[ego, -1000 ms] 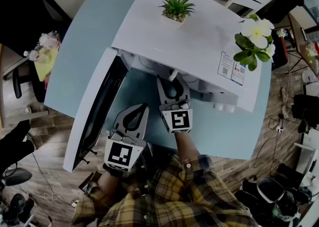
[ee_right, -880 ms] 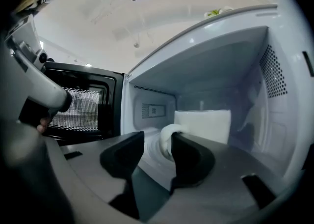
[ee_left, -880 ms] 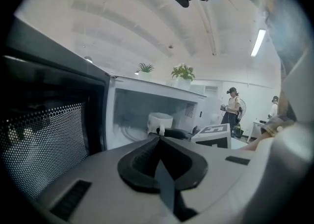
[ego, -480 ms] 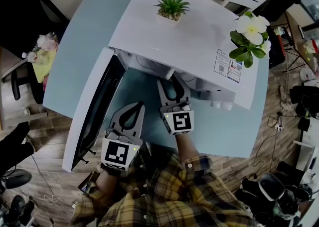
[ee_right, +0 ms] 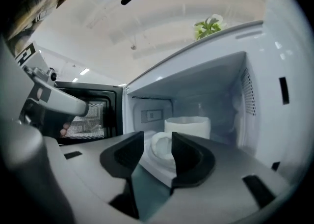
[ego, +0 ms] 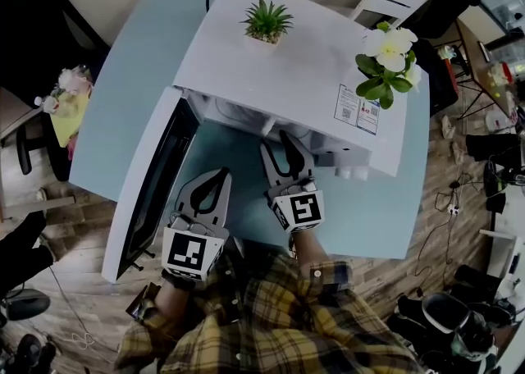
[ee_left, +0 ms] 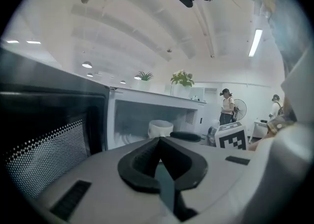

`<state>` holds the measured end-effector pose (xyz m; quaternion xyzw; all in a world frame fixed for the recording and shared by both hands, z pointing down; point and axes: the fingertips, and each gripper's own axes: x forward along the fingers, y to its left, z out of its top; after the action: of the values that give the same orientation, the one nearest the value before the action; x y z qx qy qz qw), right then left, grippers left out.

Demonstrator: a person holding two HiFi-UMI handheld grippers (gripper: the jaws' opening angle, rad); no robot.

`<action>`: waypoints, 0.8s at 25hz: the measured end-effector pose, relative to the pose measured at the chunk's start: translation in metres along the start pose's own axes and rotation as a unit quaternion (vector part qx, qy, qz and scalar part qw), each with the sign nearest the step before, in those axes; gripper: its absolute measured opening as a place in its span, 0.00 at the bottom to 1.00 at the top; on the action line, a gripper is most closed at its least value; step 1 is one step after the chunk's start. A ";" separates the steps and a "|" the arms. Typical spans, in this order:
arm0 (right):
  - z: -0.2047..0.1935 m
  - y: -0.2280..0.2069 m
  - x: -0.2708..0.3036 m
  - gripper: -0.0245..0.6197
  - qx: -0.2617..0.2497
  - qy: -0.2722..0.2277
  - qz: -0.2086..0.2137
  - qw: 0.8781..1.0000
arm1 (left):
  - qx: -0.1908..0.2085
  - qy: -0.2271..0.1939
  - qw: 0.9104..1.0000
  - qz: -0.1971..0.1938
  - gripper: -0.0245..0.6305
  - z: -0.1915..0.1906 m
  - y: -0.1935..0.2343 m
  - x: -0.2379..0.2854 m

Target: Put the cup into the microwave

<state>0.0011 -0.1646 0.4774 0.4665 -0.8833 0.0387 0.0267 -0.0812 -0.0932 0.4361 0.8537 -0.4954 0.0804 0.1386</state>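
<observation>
My left gripper (ego: 215,179) hangs nearest me above the table (ego: 373,216), fingers pressed together on nothing, kept beside the open door (ego: 152,192) so it blocks neither the door nor the opening. Just ahead, my right gripper (ee_right: 157,142) sits at the mouth of the microwave (ego: 287,69), fingers spread. Beyond them the cup (ee_right: 189,125) stands upright inside the cavity, its pale handle showing through the gap; I cannot tell whether a pad touches it. I judge the cup placed, with only the door left to close.

Cup (ee_right: 189,126) base, perhaps part of a handle, hiding behind the right gripper (ee_right: 158,142); microwave (ego: 287,77) interior lying unseen from the head view.
</observation>
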 end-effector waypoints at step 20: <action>0.075 -0.023 -0.066 0.28 0.046 -0.002 0.023 0.999 | 0.037 -0.051 0.998 -0.026 0.03 0.053 -0.025 0.006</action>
<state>0.0568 -0.1302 0.3979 0.4470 -0.8910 0.0787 0.0029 -0.0569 -0.1034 0.3840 0.8740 -0.4759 0.0517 0.0838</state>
